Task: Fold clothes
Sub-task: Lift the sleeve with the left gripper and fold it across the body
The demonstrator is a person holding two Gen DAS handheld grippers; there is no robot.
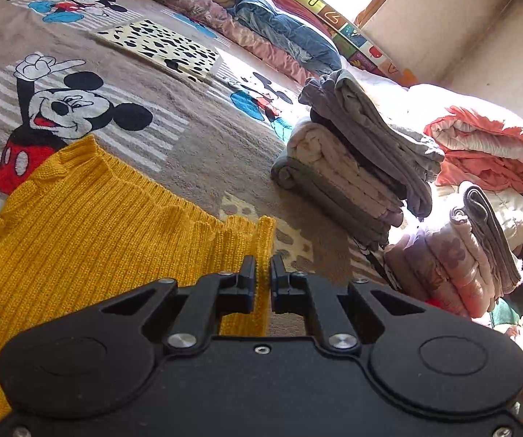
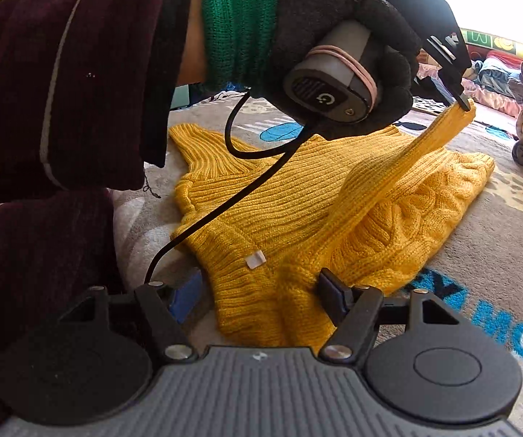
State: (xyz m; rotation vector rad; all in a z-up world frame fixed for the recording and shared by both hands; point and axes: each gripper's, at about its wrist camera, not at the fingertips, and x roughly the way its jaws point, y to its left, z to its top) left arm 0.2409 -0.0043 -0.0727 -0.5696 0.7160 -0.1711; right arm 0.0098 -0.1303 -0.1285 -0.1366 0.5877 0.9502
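Sweater (image 2: 297,196), mustard ribbed knit, lies spread on the cartoon-print blanket (image 1: 195,145), at about 12 o'clock from the right gripper (image 2: 257,291). The left gripper (image 1: 262,266) is clamped on a sleeve cuff (image 2: 458,118), lifted toward 1 o'clock. The right gripper's jaws stand wide over the near hem, pinching nothing. Best, I judge: carry the cuff across the body, lay it flat, then let go. Folded stacks (image 1: 356,153) sit at 2 o'clock.
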